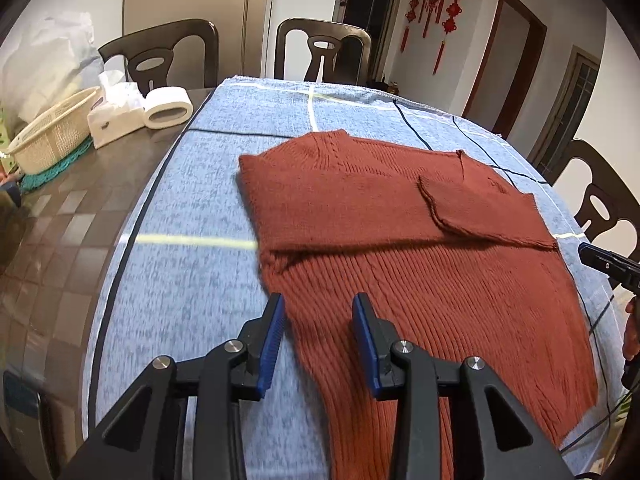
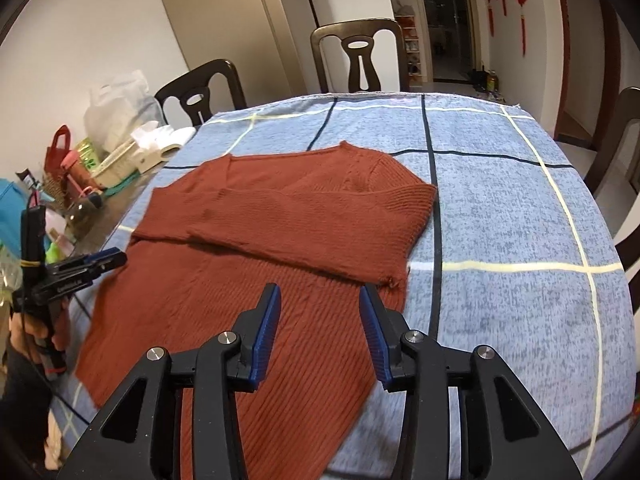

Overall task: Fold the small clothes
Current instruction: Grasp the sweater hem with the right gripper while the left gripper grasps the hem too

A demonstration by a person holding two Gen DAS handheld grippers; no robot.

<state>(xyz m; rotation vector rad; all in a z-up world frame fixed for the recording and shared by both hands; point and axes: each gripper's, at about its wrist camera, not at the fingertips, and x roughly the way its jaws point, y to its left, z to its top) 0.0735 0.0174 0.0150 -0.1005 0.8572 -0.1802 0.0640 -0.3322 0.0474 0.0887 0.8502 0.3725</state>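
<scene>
A rust-red ribbed knit sweater (image 1: 400, 248) is lying flat on a blue cloth with a grid of pale and dark lines (image 1: 192, 264). In the left wrist view its neckline is pointing toward 12 o'clock and its hem is running down toward 6 o'clock. Both sleeves are lying folded across the chest, forming a band from 9 o'clock to 3 o'clock; one cuff is resting on top, toward 2 o'clock. In the right wrist view the same sweater (image 2: 280, 216) is spreading from the centre toward 7 o'clock, its ribbed lower body flaring wider near the hem, with the folded sleeve band's edge casting a shadow.
</scene>
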